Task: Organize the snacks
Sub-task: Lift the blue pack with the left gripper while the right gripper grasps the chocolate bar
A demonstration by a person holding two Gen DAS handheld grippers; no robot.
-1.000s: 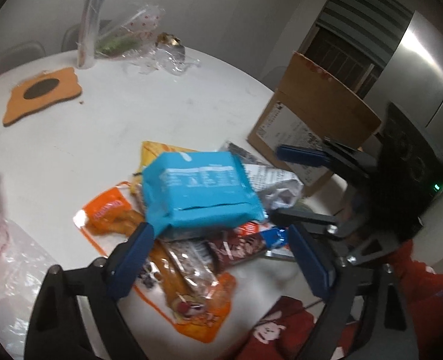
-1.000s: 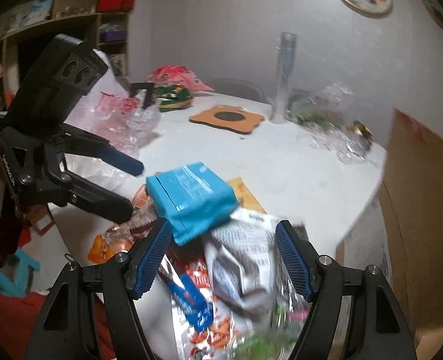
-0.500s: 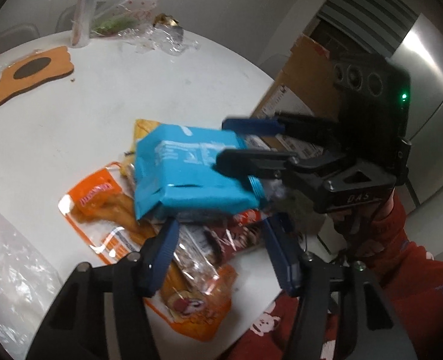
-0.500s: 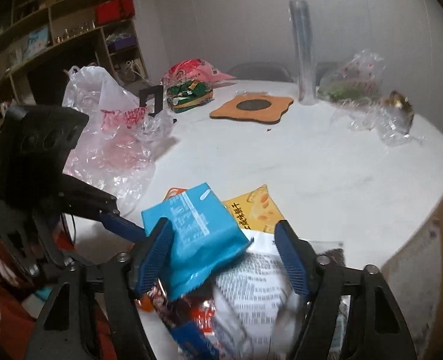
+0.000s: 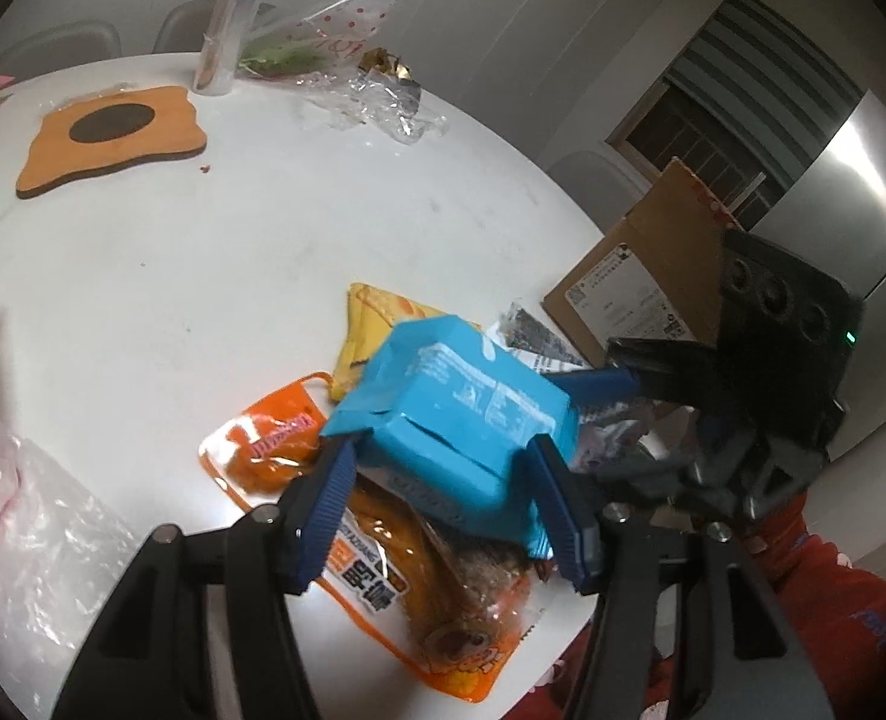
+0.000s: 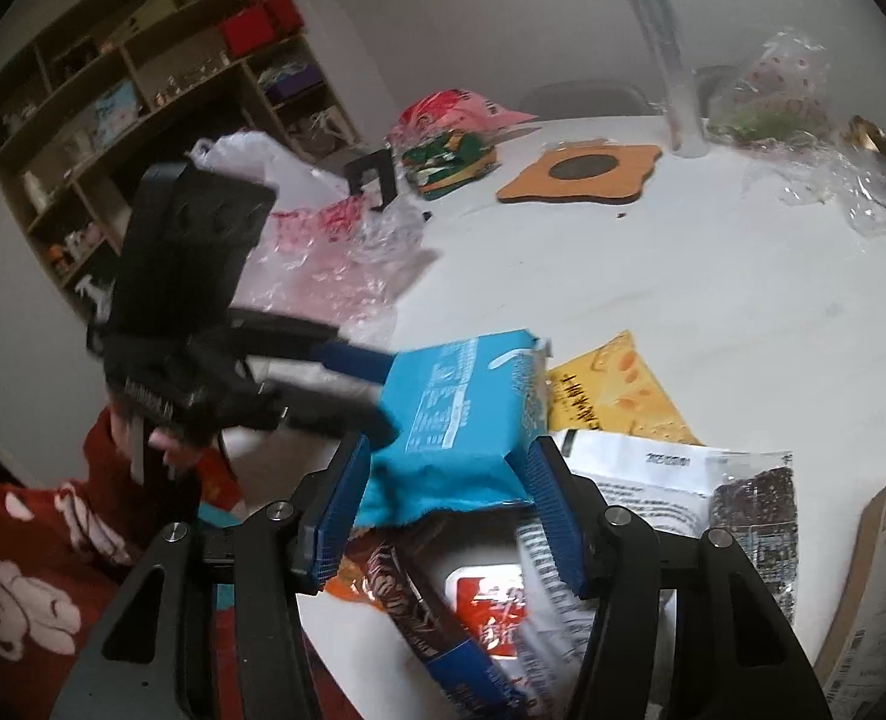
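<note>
On the near part of the white table lies a loose heap of snack packets, and the blue packet rides on top of it, tilted, with your left gripper pinching its near end and your right gripper closing on the opposite end, pads already at its sides. It looks light, soft and crinkly with a slick film skin, so I judge it will sag and may slide. Hold the firmer body rather than the flat sealed edges, and lift evenly so the orange packet beneath stays put.
</note>
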